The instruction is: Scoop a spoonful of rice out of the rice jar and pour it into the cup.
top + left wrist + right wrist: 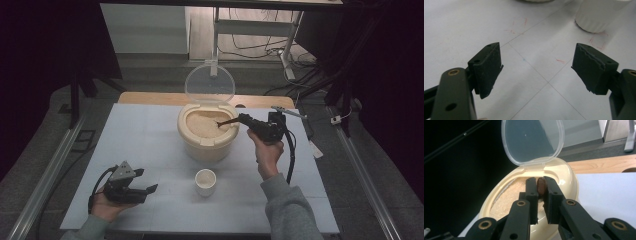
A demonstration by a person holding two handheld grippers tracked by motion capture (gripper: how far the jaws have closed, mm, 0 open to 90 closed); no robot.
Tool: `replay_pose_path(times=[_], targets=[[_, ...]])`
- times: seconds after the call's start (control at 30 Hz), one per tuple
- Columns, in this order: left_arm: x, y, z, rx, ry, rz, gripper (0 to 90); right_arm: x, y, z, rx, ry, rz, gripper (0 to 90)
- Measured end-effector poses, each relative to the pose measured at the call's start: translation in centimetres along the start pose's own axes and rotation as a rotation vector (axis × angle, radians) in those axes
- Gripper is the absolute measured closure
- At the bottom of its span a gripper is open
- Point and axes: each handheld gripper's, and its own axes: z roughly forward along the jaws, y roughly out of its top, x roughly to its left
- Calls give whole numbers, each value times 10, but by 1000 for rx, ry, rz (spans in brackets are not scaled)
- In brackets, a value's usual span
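Right gripper view: spoon handle [540,185] between jaws.

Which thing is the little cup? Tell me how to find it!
Look at the white table and find the big cream tub of grain in the middle, with its clear lid flipped up. Just in front of it stands the little cup. It is small, white, ribbed and has no lid.
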Motion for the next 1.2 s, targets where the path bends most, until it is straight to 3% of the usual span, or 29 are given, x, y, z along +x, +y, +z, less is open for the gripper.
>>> replay_pose_path(times=[0.23, 0.43, 0.9, 1.2], targets=[[-1, 0, 0, 4, -4, 1, 228, -4, -1, -1, -6, -1, 62, 822], [-1, 0, 1, 8, -4, 2, 228, -11, -1, -4, -35, 31, 143, 829], [0, 0, 0, 6, -5, 2, 229, -16, -1, -7, -56, 87, 269, 828], [0, 0, 0, 8, -4, 4, 229, -20, 0, -10, -67, 104, 313, 828]])
